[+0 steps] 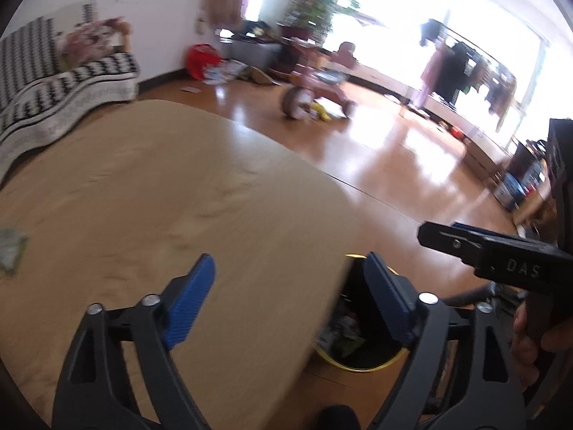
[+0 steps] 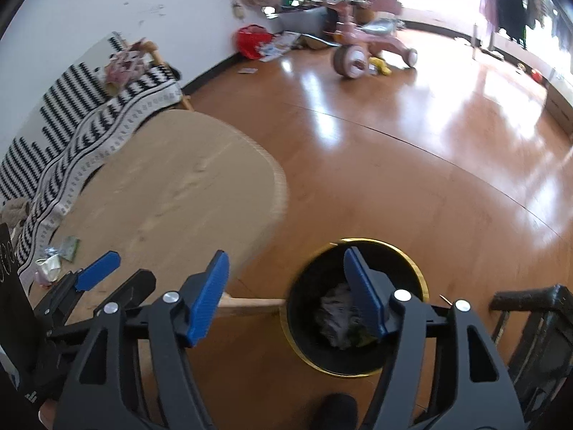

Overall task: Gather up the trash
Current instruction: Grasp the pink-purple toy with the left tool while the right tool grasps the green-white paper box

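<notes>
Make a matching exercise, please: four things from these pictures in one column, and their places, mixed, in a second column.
Things:
1. bin
2. wrappers
3. tricycle
4. striped blanket

Places:
A. on the table, near its sofa-side edge
B. draped over the sofa by the wall
C. on the floor beside the table, below the right tool
D. on the floor, far across the room

Pairs: 1-C, 2-A, 3-D, 4-B

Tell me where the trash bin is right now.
The trash bin sits on the floor just off the wooden table's near corner, directly under the open right tongs in the right wrist view.
</notes>
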The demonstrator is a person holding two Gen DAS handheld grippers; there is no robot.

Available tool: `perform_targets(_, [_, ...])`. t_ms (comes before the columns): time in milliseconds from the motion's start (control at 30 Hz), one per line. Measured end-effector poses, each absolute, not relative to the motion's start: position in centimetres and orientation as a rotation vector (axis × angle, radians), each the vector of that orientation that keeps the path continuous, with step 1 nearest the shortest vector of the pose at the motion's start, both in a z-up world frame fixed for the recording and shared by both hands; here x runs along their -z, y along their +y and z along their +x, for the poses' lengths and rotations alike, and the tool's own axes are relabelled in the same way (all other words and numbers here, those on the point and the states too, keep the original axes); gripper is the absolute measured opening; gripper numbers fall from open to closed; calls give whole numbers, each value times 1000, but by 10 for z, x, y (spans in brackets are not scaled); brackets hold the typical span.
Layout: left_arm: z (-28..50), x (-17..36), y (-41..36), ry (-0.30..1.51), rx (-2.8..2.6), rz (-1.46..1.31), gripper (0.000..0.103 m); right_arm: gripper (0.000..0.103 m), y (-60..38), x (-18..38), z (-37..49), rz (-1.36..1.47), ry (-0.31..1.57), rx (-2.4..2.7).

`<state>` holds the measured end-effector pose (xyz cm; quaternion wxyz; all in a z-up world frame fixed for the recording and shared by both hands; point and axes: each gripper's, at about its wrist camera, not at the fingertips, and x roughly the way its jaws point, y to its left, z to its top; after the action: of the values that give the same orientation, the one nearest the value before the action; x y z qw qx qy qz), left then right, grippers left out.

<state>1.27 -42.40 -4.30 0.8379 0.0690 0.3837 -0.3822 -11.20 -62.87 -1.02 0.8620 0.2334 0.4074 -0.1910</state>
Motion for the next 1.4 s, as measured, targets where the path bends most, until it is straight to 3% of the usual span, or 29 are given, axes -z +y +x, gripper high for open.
perform_targets(333, [99, 10, -239, 752, 456, 45, 93, 71, -484, -8, -2, 419, 868, 137])
perform_targets(700, [169, 23, -33, 763, 83, -113, 93, 72, -342, 15, 92, 303, 920, -71])
perform_targets(1400, [218, 92, -27, 884, 78, -50, 93, 86, -274, 79, 192, -127, 989, -192])
